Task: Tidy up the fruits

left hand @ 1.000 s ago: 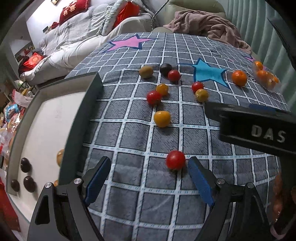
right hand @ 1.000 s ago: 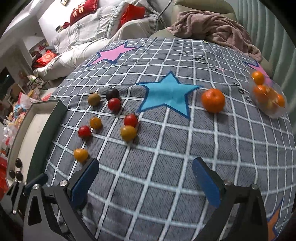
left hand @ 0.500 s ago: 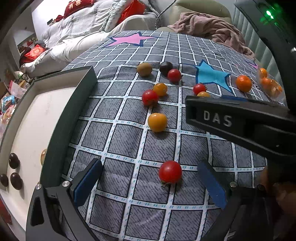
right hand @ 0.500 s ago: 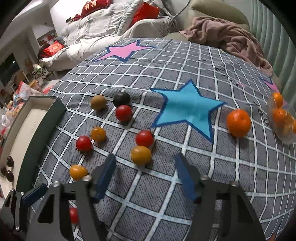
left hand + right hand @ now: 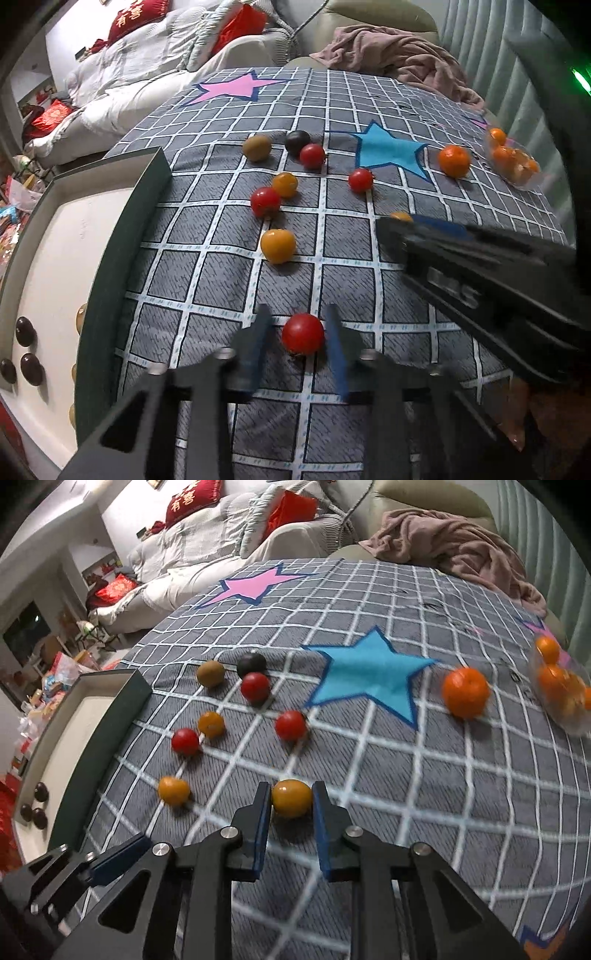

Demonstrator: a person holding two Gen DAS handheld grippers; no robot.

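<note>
Small red, yellow and dark fruits lie on a grey checked cloth. In the left wrist view my left gripper (image 5: 297, 332) has its blue pads close around a red tomato (image 5: 303, 333), the left pad with a small gap. In the right wrist view my right gripper (image 5: 291, 798) is shut on a yellow tomato (image 5: 291, 798) resting on the cloth. The right gripper's body (image 5: 480, 273) crosses the left view and hides most of that yellow tomato. A dark-rimmed white tray (image 5: 147, 206) at the left holds dark fruits (image 5: 26, 331).
Loose fruits ahead: a yellow tomato (image 5: 277, 245), red tomatoes (image 5: 265, 201) (image 5: 360, 180) (image 5: 312, 156), a brown kiwi (image 5: 256, 147), a dark plum (image 5: 297, 142), an orange (image 5: 454, 161). A clear bag of oranges (image 5: 511, 162) lies far right. A sofa with blankets stands behind.
Both grippers narrowed from wide open. The left closed in around the red tomato; the right moved forward and left and closed on the yellow tomato.
</note>
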